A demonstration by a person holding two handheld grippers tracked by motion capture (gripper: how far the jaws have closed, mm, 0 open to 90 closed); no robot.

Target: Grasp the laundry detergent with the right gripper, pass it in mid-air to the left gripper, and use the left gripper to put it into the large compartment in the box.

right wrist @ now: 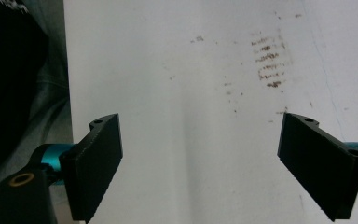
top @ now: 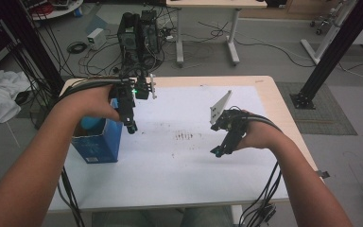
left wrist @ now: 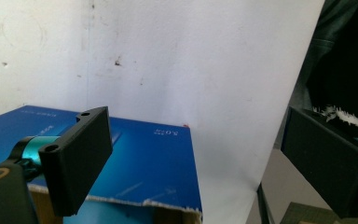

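Observation:
A blue cardboard box (top: 97, 144) with a torn-open top stands at the table's left side. My left gripper (top: 131, 126) hangs just right of the box's top, pointing down and toward the person. In the left gripper view that gripper (left wrist: 198, 135) is open with nothing between its wide-set jaws, and the blue box (left wrist: 149, 154) lies below its left jaw. My right gripper (top: 216, 152) hovers over the white sheet (top: 189, 156) at the right of centre. In its own view this gripper (right wrist: 205, 140) is open and empty above the bare sheet (right wrist: 191, 93).
Brown smudges (top: 184, 136) mark the sheet's middle; they also show as smudges (right wrist: 268, 60) in the right gripper view. Cables trail from both hands off the table's front edge (top: 170, 205). A computer tower (top: 139, 33) stands on the floor beyond the table.

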